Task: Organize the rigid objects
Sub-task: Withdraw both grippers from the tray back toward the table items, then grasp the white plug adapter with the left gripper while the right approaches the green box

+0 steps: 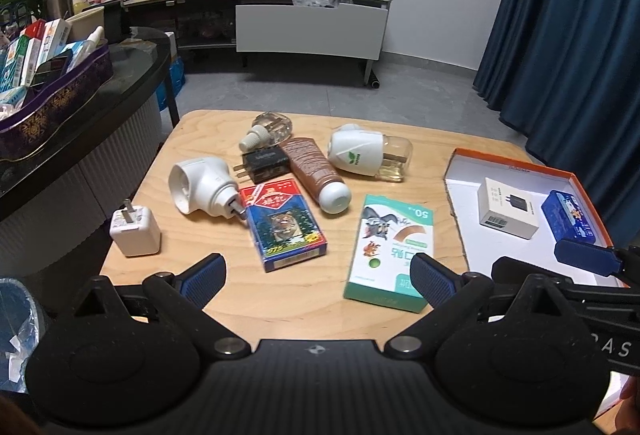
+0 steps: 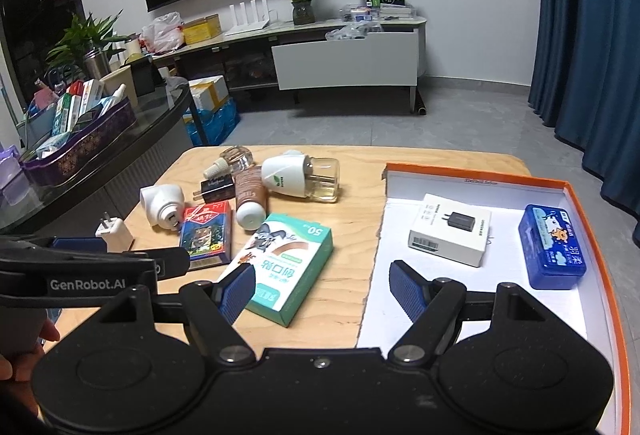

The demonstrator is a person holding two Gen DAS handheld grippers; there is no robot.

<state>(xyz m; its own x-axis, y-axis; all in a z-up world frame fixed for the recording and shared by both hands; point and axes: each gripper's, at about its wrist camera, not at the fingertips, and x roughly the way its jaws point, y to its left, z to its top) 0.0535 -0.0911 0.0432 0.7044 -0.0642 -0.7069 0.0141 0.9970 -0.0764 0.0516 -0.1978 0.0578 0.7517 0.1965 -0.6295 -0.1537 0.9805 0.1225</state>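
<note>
We see a green bandage box (image 2: 280, 267) lying flat near the table's (image 1: 200, 291) front edge, among plugs, bottles and a card pack. At the right edge, an orange-rimmed tray (image 2: 592, 235) holds a white box (image 2: 450, 231) and a blue tin (image 2: 552, 247). Our left gripper (image 1: 318, 277) and right gripper (image 2: 322, 289) hover wide open, empty.

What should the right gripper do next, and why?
Probably ease the right gripper left and down onto the green bandage box: its fingers are open and empty, that box lies nearest, and the orange-rimmed tray beside it has room.
</note>
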